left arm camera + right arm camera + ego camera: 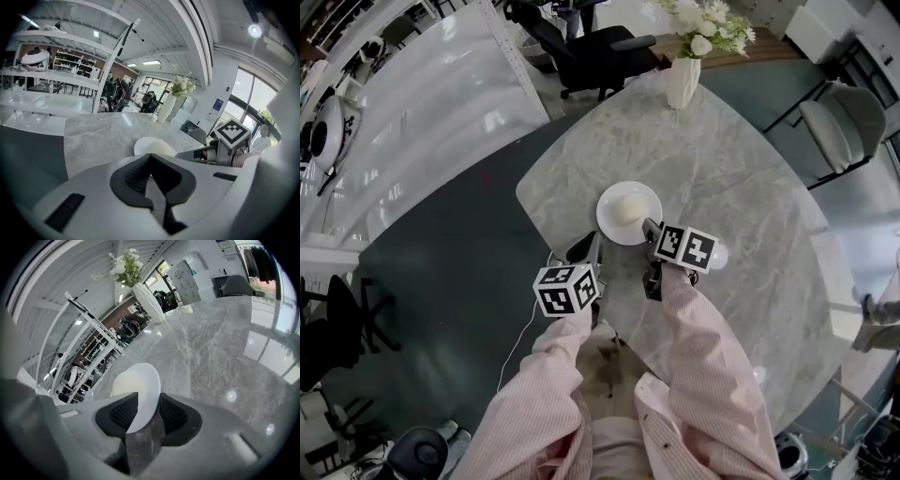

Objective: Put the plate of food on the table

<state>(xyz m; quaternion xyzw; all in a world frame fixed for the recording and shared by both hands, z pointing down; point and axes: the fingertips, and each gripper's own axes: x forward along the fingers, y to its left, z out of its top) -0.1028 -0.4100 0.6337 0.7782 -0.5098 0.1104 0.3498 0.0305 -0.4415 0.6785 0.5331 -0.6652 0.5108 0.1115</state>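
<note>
Sitting flat by the worktop's (722, 169) near edge, the plate (607, 220) seems already set down, loose between the right hand-held gripper's (143, 401) wide jaws, while the left hand-held gripper (150, 157) is closed and empty.

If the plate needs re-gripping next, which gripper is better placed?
Right, likely: the right gripper has open jaws astride the rim of the plate; the left gripper is shut, short of it.
</note>
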